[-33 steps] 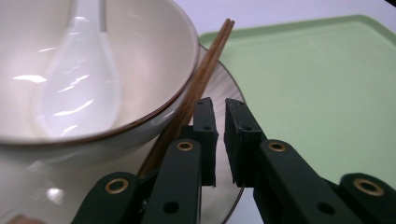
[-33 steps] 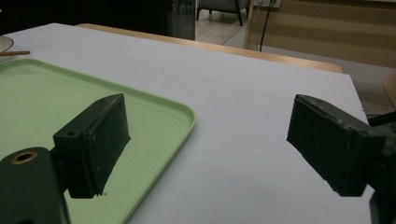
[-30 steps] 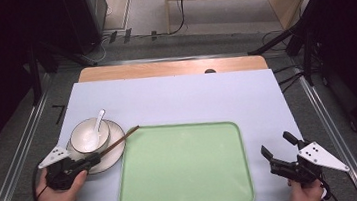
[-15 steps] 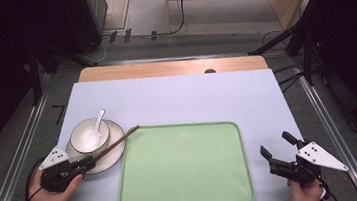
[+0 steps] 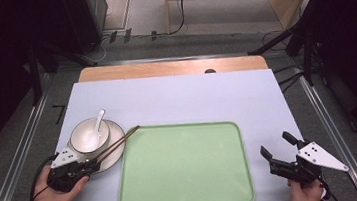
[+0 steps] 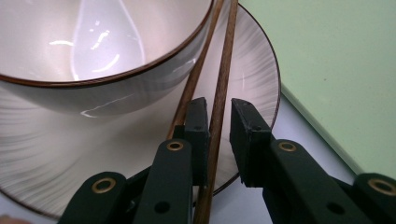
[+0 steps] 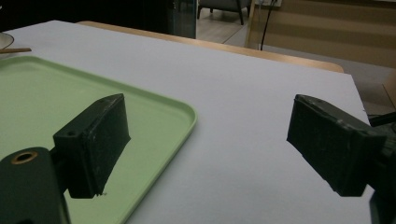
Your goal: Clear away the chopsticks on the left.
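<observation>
The left gripper [image 5: 91, 164] is seen at the near left of the worktop [image 5: 191, 99], resting over the near edge of a plate [image 5: 118, 154]. In the left gripper view, a pair of brown chopsticks [image 6: 219, 100] is seen running between the two black jaws. One stick lies against the inner face of the left jaw, while a narrow gap is left between that stick and the right jaw, so the jaws are nearly closed but are not pressed on the pair. The jaws have just been opened slightly, with the chopsticks between them.

The chopsticks are laid slantwise across the plate, passing just beside the wall of a white bowl [image 5: 89, 136] that stands on it. Their far tips are seen at the top left corner of a green tray [image 5: 191, 189] in the high view. A white spoon [image 5: 99, 120] is rested inside the bowl, with its handle leaning over the far rim.

The green tray is placed in the middle of the worktop, just to the right of the plate.

The right gripper [image 5: 277, 151] is held at the near right corner of the worktop, just beyond the tray's right edge. Its jaws are spread wide apart and nothing is held between them; in the right gripper view, bare worktop and the tray's corner [image 7: 184, 116] are seen in the gap.
</observation>
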The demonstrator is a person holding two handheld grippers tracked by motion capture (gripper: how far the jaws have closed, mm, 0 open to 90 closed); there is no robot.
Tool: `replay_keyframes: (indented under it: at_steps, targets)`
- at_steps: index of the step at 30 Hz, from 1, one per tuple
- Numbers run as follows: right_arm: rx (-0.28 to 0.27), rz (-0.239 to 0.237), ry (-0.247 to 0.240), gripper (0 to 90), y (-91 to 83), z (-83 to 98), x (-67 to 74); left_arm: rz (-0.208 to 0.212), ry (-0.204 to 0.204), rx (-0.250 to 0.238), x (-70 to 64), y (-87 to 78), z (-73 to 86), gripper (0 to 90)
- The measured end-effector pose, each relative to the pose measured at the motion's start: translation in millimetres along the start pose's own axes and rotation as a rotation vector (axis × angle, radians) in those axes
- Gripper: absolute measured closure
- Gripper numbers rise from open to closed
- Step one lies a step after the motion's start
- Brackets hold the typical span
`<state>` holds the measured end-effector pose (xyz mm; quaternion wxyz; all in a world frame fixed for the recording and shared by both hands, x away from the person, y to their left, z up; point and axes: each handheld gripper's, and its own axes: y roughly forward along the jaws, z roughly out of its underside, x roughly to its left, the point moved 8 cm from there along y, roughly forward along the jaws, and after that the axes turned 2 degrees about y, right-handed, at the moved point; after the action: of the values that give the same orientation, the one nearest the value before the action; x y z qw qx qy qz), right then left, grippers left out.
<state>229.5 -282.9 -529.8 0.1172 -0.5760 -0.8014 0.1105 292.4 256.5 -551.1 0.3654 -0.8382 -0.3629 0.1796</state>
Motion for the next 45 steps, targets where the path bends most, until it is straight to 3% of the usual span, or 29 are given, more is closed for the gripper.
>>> replay_keyframes:
  at_steps: [6,13,15,17,18,19,20,23,29,33,41,45]
  targets:
    - [0.002,-0.001,-0.003,12.8,0.1,0.2,1.0,0.017,0.038,0.028,-5.4,4.5,-0.8,84.4]
    - [0.000,0.000,-0.002,12.8,-0.4,0.1,-0.1,0.054,0.045,-0.009,-16.8,-1.8,-6.8,85.0]
    - [0.000,0.001,0.000,12.8,-0.1,0.0,0.2,0.097,0.017,-0.015,-34.8,-3.3,-11.2,85.0]
    - [0.001,-0.001,-0.003,12.8,0.1,-0.2,0.6,0.104,0.019,-0.020,-47.0,-1.2,-13.9,85.0]
    - [0.001,-0.001,-0.003,12.8,0.1,-0.2,0.6,0.104,0.019,-0.020,-47.0,-1.2,-13.9,85.0]
    - [0.002,-0.003,-0.005,12.8,0.5,-0.2,0.9,0.122,0.002,-0.028,-60.4,3.5,-15.9,85.0]
    - [0.002,-0.003,-0.005,12.8,0.5,-0.2,0.9,0.122,0.002,-0.028,-60.4,3.5,-15.9,85.0]
    - [0.002,-0.003,-0.007,12.8,1.0,-0.5,1.3,0.165,-0.030,-0.013,-87.0,16.9,-16.0,85.0]
    - [0.002,-0.006,-0.007,12.8,1.6,-0.3,1.1,0.200,-0.081,-0.008,-105.1,31.2,-17.4,84.9]
    - [0.002,-0.007,-0.007,12.8,1.5,-0.4,1.4,0.180,-0.094,0.010,-107.9,41.6,-14.0,84.9]
    - [0.002,-0.008,-0.003,12.8,2.8,-0.1,0.6,0.152,-0.110,0.032,-108.5,47.2,-9.0,84.3]
    - [0.003,-0.008,-0.002,12.8,2.7,-0.2,1.7,0.128,-0.098,0.031,-109.3,47.3,-8.9,84.0]
